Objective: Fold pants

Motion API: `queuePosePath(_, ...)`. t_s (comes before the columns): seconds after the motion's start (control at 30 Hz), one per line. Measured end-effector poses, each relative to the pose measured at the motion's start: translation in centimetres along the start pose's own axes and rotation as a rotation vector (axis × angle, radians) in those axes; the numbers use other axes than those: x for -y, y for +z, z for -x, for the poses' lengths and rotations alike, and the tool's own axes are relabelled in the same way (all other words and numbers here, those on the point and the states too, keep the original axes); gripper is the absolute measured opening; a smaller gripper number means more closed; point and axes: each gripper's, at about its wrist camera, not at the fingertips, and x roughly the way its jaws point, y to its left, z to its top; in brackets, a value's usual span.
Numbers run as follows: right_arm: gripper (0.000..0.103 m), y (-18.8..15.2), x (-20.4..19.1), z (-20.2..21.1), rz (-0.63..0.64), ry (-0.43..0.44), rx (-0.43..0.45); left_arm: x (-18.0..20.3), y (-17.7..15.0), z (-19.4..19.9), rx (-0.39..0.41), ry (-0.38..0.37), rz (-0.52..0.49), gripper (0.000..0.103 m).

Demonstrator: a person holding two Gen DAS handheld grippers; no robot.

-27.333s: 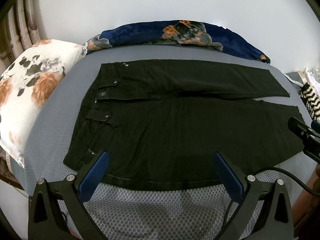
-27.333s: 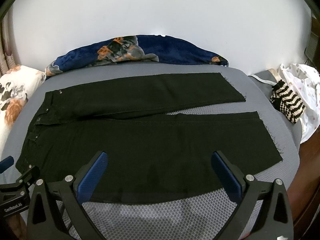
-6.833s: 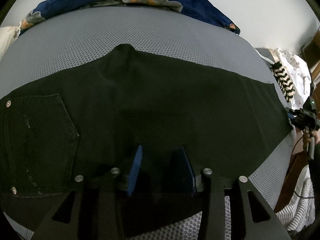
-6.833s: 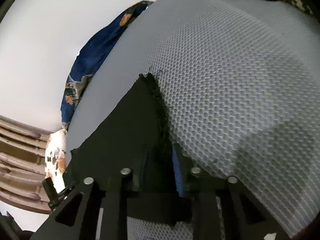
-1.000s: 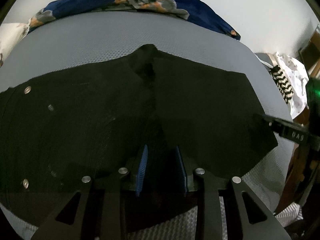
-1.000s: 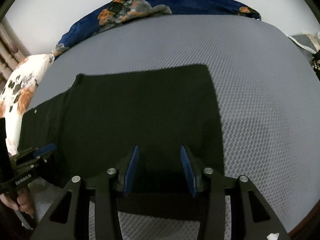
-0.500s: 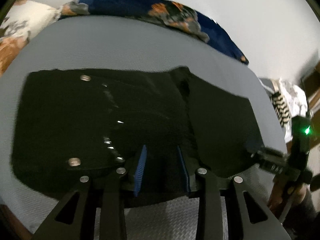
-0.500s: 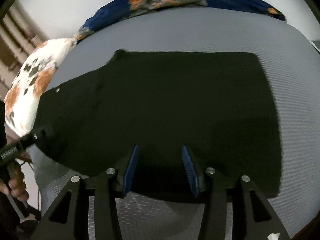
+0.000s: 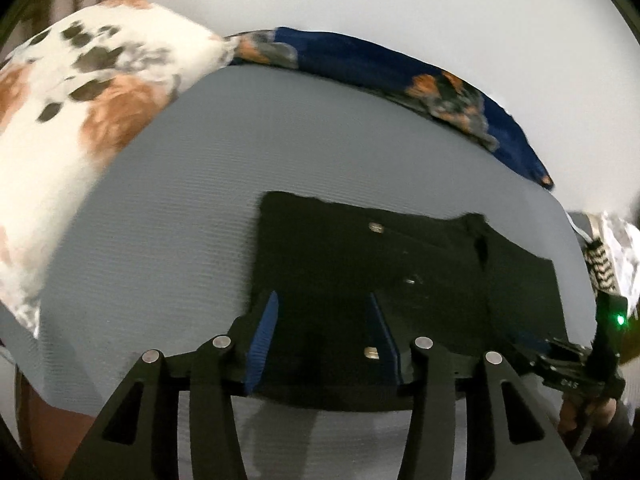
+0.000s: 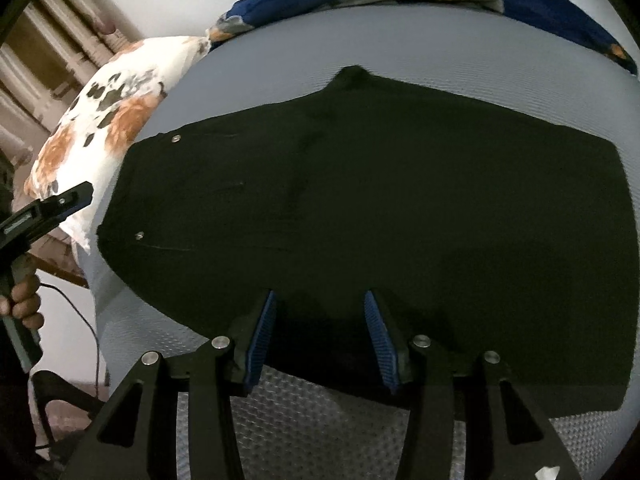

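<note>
**Black pants lying folded on the bed, both grippers standing over the near edge**

The black pants (image 10: 380, 216) are lying flat on the grey mesh bed cover (image 9: 192, 200) as a broad, roughly rectangular stack, rivets showing at the waist end. They are looking like soft, fairly heavy denim: limp enough to drape and crease, thick at the seams and waistband, unlikely to slip once pinched. A layered near edge or a corner is probably offering the surest hold, taking all the layers together.

The left gripper (image 9: 322, 328) is sitting over the waist-end near edge with its fingers widening; fabric is lying between and beneath them, but the pads are not pressing on it. The right gripper (image 10: 320, 328) is hanging over the near edge further along, fingers parted to a middling gap, cloth below them and nothing clamped.

A floral pillow (image 9: 76, 120) and a navy floral blanket (image 9: 400, 76) are lying beyond the pants.
</note>
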Motion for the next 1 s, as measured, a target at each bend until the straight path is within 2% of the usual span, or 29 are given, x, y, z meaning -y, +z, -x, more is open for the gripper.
queuePosePath(0.2, 0.047, 1.4, 0.0, 0.2, -0.045, 0.075, 0.013, -4.0, 0.3, -1.2, -0.077, -0.061, 0.074, 0.048)
queuePosePath(0.3, 0.049, 2.2, 0.1, 0.6, -0.068, 0.078, 0.03, -6.0, 0.4, -2.5, -0.134, -0.148, 0.134, 0.048)
queuePosePath(0.43, 0.05, 3.1, 0.5, 1.0, -0.094, 0.05, 0.048, -7.7, 0.6, -4.3, -0.202, -0.241, 0.173, 0.048)
queuePosePath(0.53, 0.05, 3.5, 0.8, 1.2, -0.12, 0.029, 0.061, -8.1, 0.7, -5.3, -0.241, -0.289, 0.164, 0.048)
queuePosePath(0.63, 0.05, 4.1, 1.0, 1.2, -0.132, -0.002, 0.066, -8.6, 1.1, -6.6, -0.27, -0.373, 0.174, 0.048)
queuePosePath(0.83, 0.05, 5.0, 1.2, 1.0, -0.162, -0.036, 0.062, -9.8, 1.9, -9.1, -0.312, -0.439, 0.197, 0.048)
queuePosePath(1.0, 0.05, 5.5, 0.8, 0.6, -0.16, -0.058, 0.066, -9.5, 2.7, -10.3, -0.308, -0.51, 0.171, 0.048)
